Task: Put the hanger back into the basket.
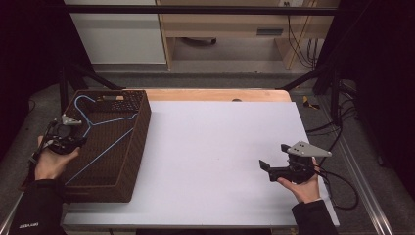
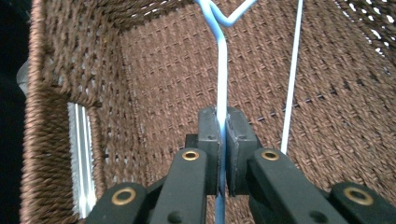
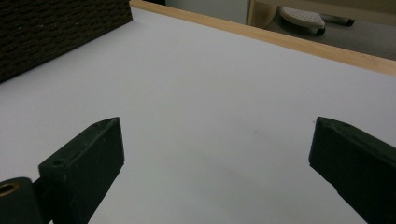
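Note:
A light blue wire hanger (image 1: 105,128) lies slanted inside the brown wicker basket (image 1: 139,142) at the table's left. My left gripper (image 1: 73,139) reaches over the basket's left rim and is shut on the hanger's wire (image 2: 222,70), which runs straight up between the pads (image 2: 208,130). A second run of the hanger (image 2: 292,79) passes to the right of the jaws. At the right of the table my right gripper (image 1: 274,161) rests just above the white top, jaws wide apart, fingertips (image 3: 100,140) with nothing between them.
The basket's woven wall (image 2: 60,70) rises close on the left of the left gripper. The white table top (image 1: 215,147) spreads between the basket and the right hand. A wooden strip (image 3: 299,44) edges the far side. Cables (image 1: 342,181) trail off the right edge.

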Motion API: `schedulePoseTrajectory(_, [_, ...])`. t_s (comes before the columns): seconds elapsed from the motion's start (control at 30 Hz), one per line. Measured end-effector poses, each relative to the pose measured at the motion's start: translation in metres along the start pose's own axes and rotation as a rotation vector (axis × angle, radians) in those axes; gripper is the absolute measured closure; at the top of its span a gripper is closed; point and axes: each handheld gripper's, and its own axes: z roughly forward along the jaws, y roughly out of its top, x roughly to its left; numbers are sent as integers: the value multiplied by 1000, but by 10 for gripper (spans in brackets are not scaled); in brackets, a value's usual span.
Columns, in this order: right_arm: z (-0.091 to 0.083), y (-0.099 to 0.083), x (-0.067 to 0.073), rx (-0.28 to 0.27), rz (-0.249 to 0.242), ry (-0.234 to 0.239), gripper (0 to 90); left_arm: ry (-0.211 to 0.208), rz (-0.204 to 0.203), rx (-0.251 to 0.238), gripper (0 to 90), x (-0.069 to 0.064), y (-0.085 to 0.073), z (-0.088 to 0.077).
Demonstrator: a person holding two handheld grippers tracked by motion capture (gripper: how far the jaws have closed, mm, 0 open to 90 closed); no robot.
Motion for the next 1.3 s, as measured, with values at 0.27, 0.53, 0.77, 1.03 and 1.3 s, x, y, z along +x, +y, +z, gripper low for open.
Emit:
schedulePoseTrajectory(0.27, [0,0,0,-1,3,2,39,-9,-58,-39,733,3,-5,-13])
schedulePoseTrajectory(0.53, [-1,0,0,-7,1,5,38,-118,-50,-236,531,-23,-2,-51])
schedulePoseTrajectory(0.77, [-1,0,0,-13,5,6,35,-208,-12,-361,423,-59,4,-68])
schedulePoseTrajectory(1.03, [-3,0,0,-22,10,9,35,-323,-8,-426,328,-89,4,-70])
schedulePoseTrajectory(1.3, [-3,0,-1,-29,10,11,34,-430,26,-454,241,-121,7,-72])
